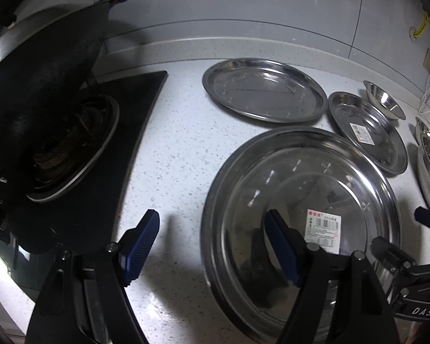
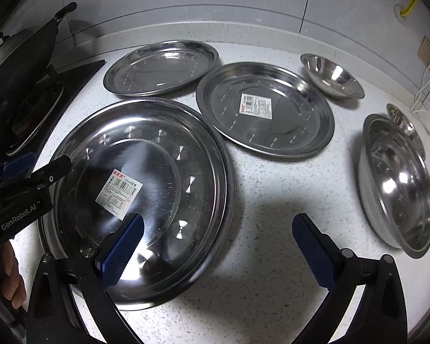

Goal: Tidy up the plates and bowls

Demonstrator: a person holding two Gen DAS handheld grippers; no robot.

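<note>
**Both grippers poised over the nearest steel plate**

Left wrist view: my left gripper point(image 1: 212, 246) hangs with fingers spread wide and empty, straddling the left rim of the big labelled plate point(image 1: 301, 229) on the countertop point(image 1: 180, 143). Only here do I see the wok point(image 1: 37, 86) and the stove point(image 1: 80, 154) up close.

Right wrist view: my right gripper point(image 2: 218, 252) is also wide and empty over the same plate's right edge. This view alone shows the deep bowl point(image 2: 401, 183) and small bowl point(image 2: 329, 77) clearly. I judge the plates light, stiff and slippery; the thin rim is the place to pinch.
</note>
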